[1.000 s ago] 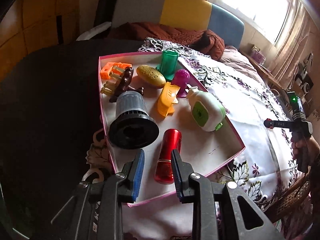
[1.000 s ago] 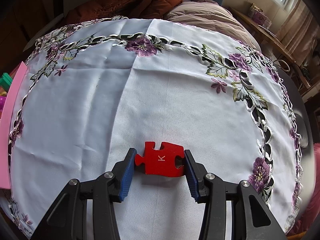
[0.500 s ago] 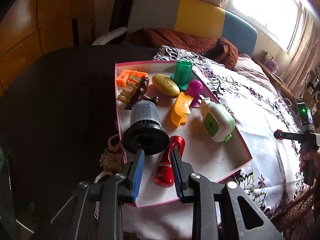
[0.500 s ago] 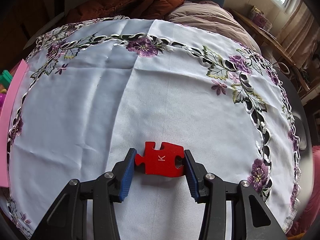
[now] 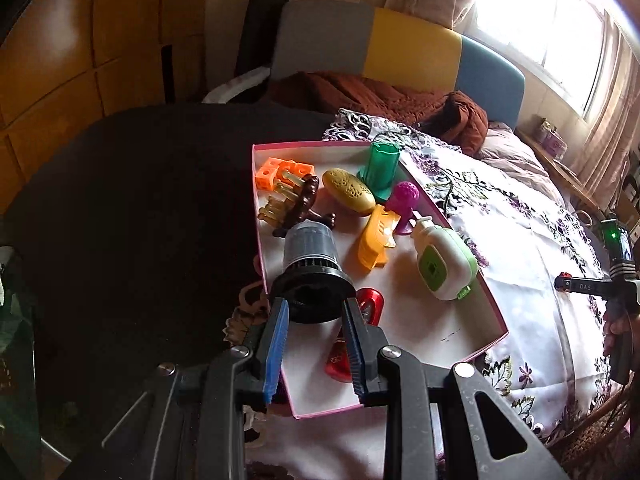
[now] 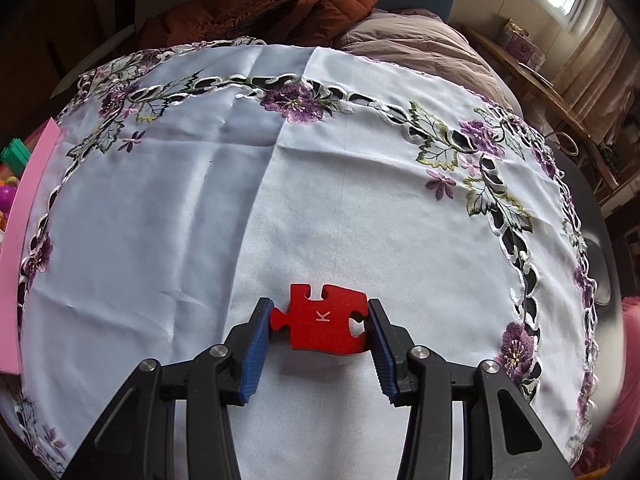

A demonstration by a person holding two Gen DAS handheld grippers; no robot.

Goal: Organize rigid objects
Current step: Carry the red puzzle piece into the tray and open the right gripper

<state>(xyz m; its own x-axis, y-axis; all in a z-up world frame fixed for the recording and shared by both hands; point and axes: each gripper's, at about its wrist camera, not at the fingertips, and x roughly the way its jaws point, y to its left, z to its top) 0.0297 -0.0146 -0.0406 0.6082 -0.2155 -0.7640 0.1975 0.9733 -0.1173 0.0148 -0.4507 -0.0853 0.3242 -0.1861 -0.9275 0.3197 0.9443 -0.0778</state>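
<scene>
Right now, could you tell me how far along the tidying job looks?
Most looks done: the pink box already holds many items, including the green cup and red canister. In hand: the right claw grips the red puzzle piece above the tablecloth. Left: boxing that piece. The left claw stands open by the black funnel-shaped part.

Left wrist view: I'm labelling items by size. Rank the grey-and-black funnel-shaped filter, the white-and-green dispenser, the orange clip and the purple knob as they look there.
1. Grey-and-black funnel-shaped filter, though it lies nearest the camera.
2. White-and-green dispenser.
3. Orange clip.
4. Purple knob, farthest away, so unsure against the clip.
</scene>
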